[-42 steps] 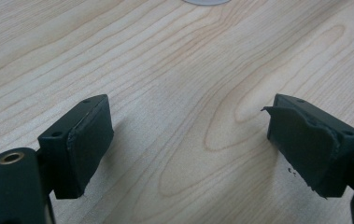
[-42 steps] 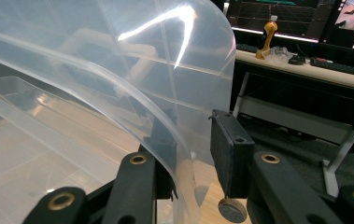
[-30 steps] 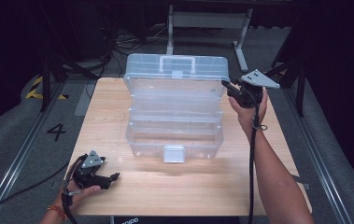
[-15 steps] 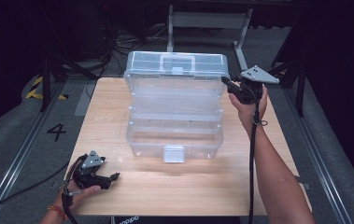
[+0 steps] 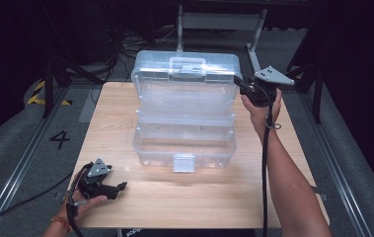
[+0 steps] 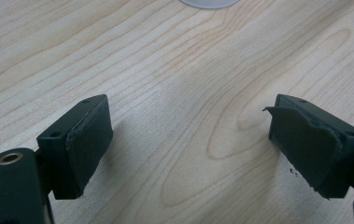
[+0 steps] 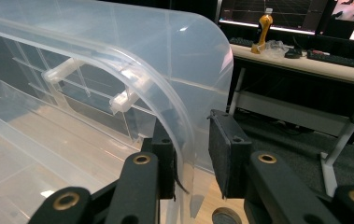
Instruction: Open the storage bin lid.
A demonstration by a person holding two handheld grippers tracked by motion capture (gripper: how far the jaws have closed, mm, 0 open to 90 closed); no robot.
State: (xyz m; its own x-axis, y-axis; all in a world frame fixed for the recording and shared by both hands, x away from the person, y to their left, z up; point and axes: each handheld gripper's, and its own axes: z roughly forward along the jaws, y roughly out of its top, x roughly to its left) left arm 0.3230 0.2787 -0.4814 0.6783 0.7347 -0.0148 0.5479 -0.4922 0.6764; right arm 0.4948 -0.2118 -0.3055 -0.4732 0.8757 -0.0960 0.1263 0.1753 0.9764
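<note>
Right hand-held gripper (image 7: 191,156) straddles the clear box (image 5: 184,111) lid's edge, contact unclear; left hand-held gripper (image 6: 188,149) gapes wide, empty, over the surface (image 6: 174,70) before the box

Overall light: bright overhead on the pale wooden tabletop (image 5: 125,123); surroundings dark.
Glare: white streaks on the clear plastic tiered storage box (image 5: 184,106), strongest along its far lid edge.
Shadows: soft, short, beneath the black padded jaws in the left gripper view.
Focus: high view slightly soft; near jaws blurred in the right gripper view.
</note>
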